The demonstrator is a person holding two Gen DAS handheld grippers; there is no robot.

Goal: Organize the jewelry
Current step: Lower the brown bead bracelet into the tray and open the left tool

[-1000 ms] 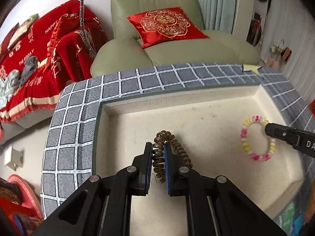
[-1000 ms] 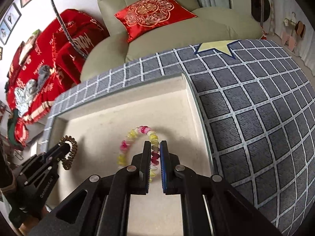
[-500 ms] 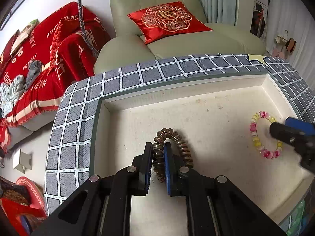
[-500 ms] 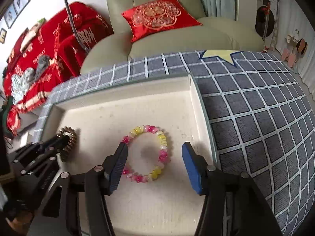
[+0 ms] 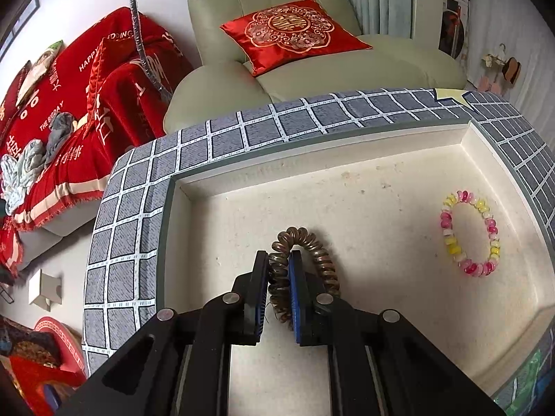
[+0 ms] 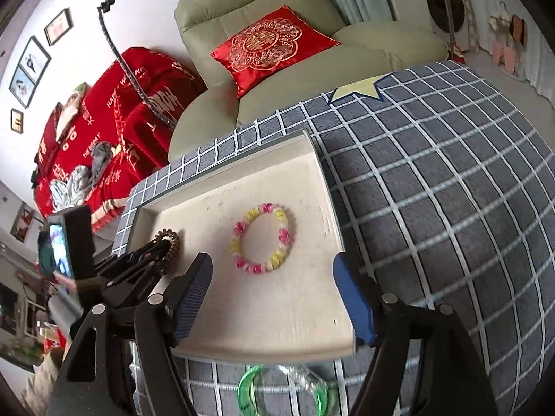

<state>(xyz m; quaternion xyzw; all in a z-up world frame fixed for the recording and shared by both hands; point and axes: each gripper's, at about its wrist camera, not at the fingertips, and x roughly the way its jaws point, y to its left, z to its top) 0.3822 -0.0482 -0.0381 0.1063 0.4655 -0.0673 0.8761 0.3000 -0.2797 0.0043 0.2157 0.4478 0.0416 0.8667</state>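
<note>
A cream tray (image 5: 381, 145) (image 6: 305, 319) lies on a grey checked cloth. My left gripper (image 5: 279, 270) is shut on a bronze coil bracelet (image 5: 322, 260), which rests on the tray floor at the left; it also shows in the right wrist view (image 6: 170, 242). A pink and yellow bead bracelet (image 5: 447, 228) (image 6: 242, 246) lies loose on the tray's right part. My right gripper (image 6: 274, 291) is open and empty, raised above the tray's near edge, behind the bead bracelet. A green bangle (image 6: 248, 391) and a clear bangle (image 6: 305, 378) lie on the cloth below the tray.
The checked cloth (image 6: 433, 208) spreads wide to the right of the tray, with a yellow star patch (image 6: 357, 92). A green armchair with a red cushion (image 5: 291, 34) stands behind. A red-covered sofa (image 5: 69, 104) stands at the left.
My right gripper has let go of the bead bracelet, opened wide and pulled back and up from the tray. My left gripper stays shut on the coil bracelet.
</note>
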